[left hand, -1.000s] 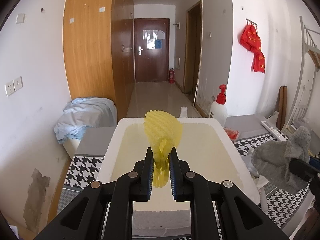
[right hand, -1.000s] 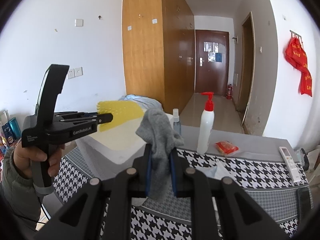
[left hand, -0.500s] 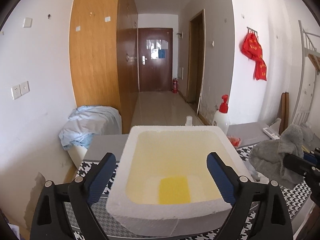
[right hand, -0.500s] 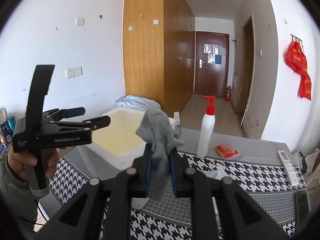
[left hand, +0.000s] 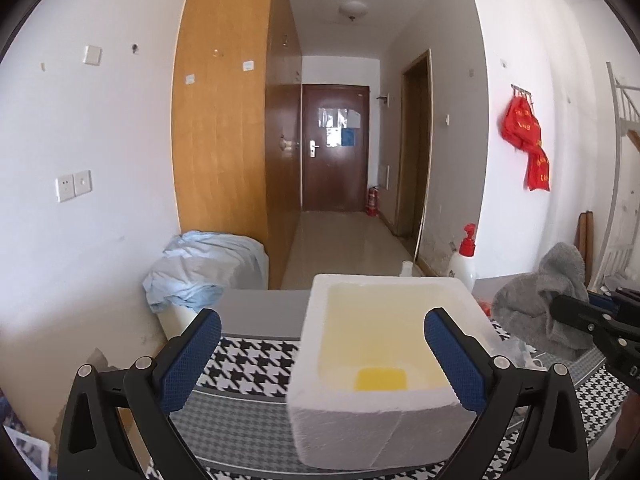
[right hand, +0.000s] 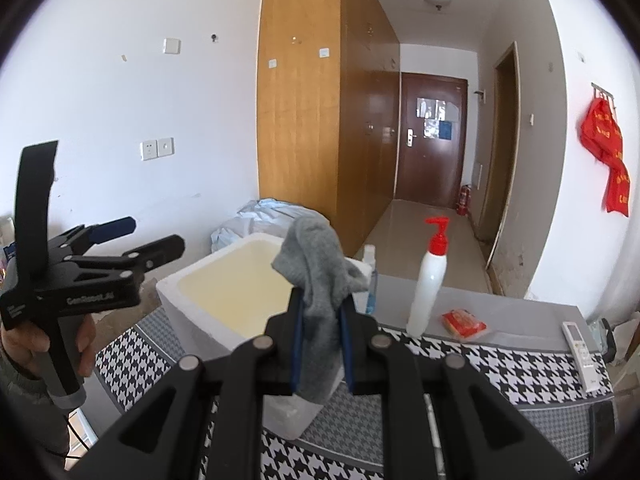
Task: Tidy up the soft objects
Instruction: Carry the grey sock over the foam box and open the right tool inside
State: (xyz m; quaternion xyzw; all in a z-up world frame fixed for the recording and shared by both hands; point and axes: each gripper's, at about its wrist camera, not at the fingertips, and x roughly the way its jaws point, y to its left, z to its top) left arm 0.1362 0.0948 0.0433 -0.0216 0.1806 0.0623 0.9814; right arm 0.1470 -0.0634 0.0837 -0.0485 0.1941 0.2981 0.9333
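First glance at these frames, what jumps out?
The grey cloth pinched in the right gripper, held up beside the white foam box. In that box a yellow item lies on the floor. The left gripper hangs above the box, jaws wide apart and holding nothing.

Table (right hand: 500, 364) wears a black-and-white houndstooth cloth, grey at the far edge. On it: 1 white foam box (right hand: 188, 304), 1 red-pump bottle (right hand: 430, 284), 1 small spray bottle (right hand: 370, 280). Also 1 red packet (right hand: 464, 322) and 1 white remote (right hand: 582, 354).
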